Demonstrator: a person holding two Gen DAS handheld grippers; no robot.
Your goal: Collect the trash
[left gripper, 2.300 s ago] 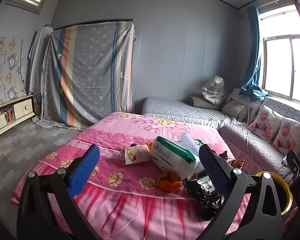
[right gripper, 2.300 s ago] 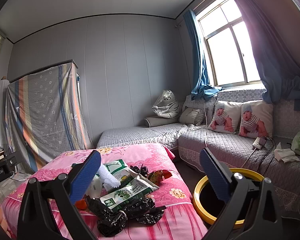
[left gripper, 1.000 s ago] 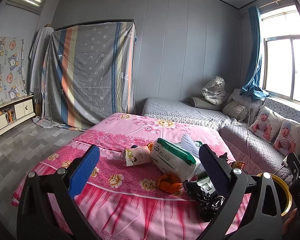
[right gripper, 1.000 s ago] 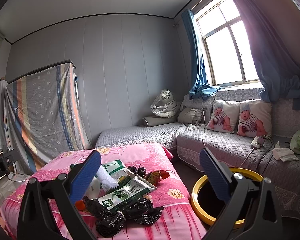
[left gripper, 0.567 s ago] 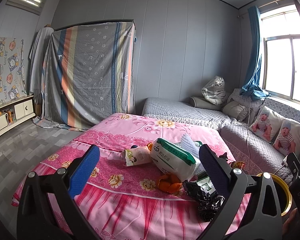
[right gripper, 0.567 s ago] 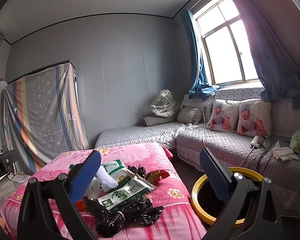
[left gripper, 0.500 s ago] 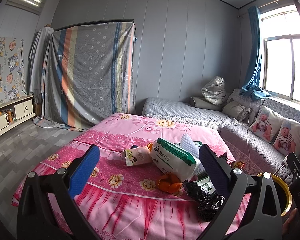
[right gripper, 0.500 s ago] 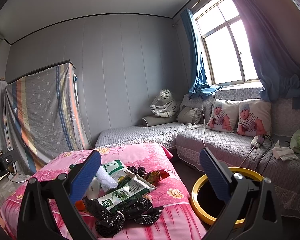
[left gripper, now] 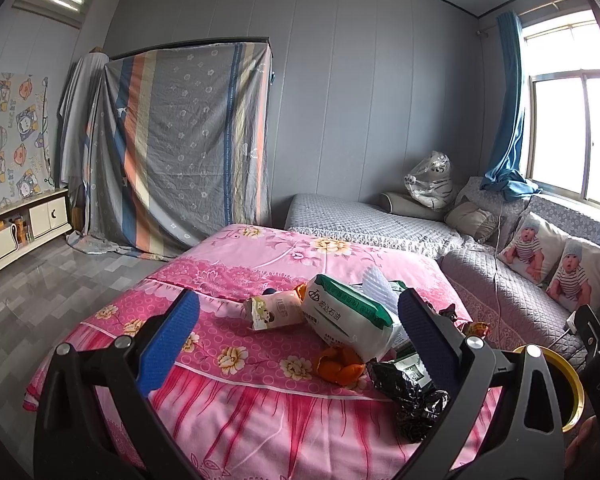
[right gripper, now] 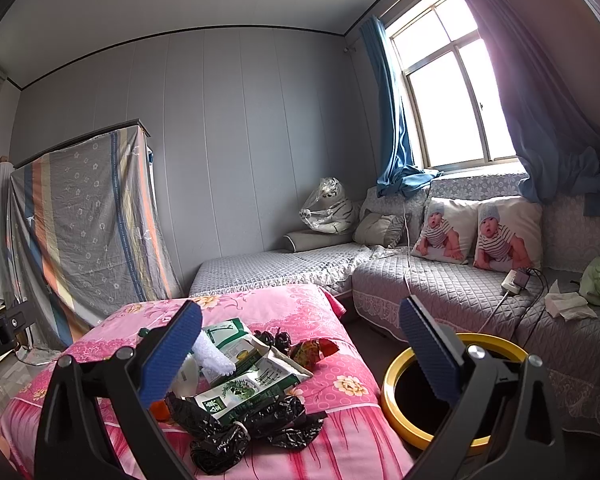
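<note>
A heap of trash lies on the pink flowered bed (left gripper: pixel 260 264): a white and green tissue pack (left gripper: pixel 346 316), a small snack packet (left gripper: pixel 276 308), orange peel (left gripper: pixel 340 362), a crumpled black bag (left gripper: pixel 416 396). In the right wrist view the black bag (right gripper: pixel 236 428) lies under a green and white wrapper (right gripper: pixel 248 388), with a red wrapper (right gripper: pixel 314 350) behind. A yellow-rimmed bin (right gripper: pixel 440 392) stands on the floor right of the bed. My left gripper (left gripper: pixel 296 338) and right gripper (right gripper: pixel 300 352) are both open and empty, held short of the heap.
A grey quilted sofa (right gripper: pixel 440 280) with baby-print cushions (right gripper: pixel 472 236) runs along the window wall. A wardrobe draped in striped cloth (left gripper: pixel 180 148) stands at the back. A low white cabinet (left gripper: pixel 20 232) is at the left over grey floor (left gripper: pixel 60 276).
Both views have drifted only very slightly. The trash, the bin and both open grippers stay as they were.
</note>
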